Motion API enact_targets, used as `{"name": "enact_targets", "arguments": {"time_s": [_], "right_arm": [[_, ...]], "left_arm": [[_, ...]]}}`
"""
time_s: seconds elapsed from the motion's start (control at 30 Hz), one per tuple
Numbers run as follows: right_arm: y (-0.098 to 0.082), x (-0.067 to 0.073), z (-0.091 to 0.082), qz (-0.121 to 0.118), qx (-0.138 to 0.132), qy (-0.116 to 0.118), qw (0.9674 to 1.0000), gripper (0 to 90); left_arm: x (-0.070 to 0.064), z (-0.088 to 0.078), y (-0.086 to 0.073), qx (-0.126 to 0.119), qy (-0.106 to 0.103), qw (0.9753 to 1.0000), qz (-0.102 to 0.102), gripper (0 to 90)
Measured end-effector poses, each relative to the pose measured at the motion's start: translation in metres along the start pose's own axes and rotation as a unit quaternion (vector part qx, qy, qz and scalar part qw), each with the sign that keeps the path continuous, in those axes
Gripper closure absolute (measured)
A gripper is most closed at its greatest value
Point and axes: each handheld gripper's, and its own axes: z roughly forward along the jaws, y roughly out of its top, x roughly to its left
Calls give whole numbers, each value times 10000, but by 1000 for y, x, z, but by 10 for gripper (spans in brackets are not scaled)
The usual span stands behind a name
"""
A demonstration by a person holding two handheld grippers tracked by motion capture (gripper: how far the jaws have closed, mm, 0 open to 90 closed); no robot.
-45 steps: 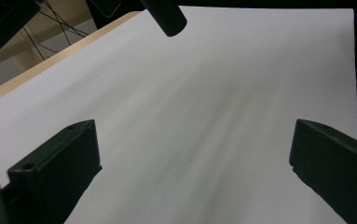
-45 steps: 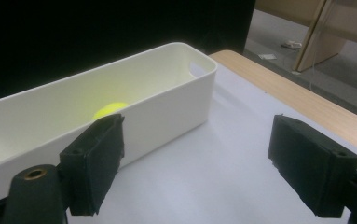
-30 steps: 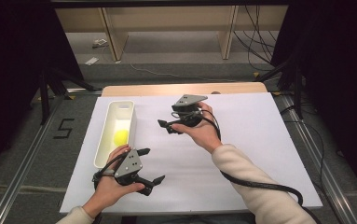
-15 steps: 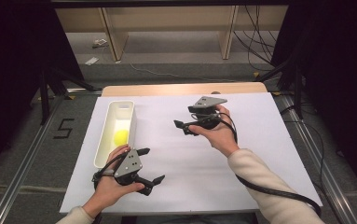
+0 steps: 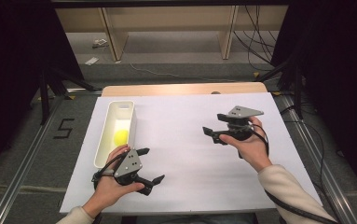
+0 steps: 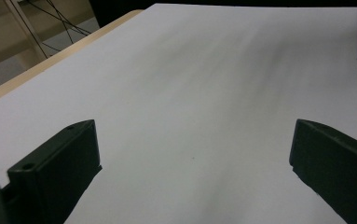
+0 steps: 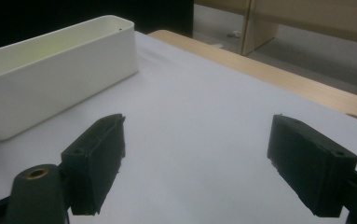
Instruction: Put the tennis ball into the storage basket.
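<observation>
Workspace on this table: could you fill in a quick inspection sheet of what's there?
Surface: white sheet over a wooden table.
Job's things: yellow ball lying in the white tray.
Clutter: nothing seen.
Grippers: left gripper open, beside the tray's near end; right gripper open, nothing between its jaws.
Cables: black cable trailing under the right sleeve; more on the floor.
Surroundings: wooden shelving, black curtains.
</observation>
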Motion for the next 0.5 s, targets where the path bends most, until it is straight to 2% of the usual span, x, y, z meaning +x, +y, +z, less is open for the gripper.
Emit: {"name": "enact_targets", "arguments": {"time_s": [0.33,0.5], "right_arm": [[-36,-14,-46,239,-12,-306,9992,197],[-49,-15,-59,274,-36,-393,9988,200]], "left_arm": [[0,0,0,23,23,10000,-1,10],[1,0,-1,25,30,10000,-7,11]]}}
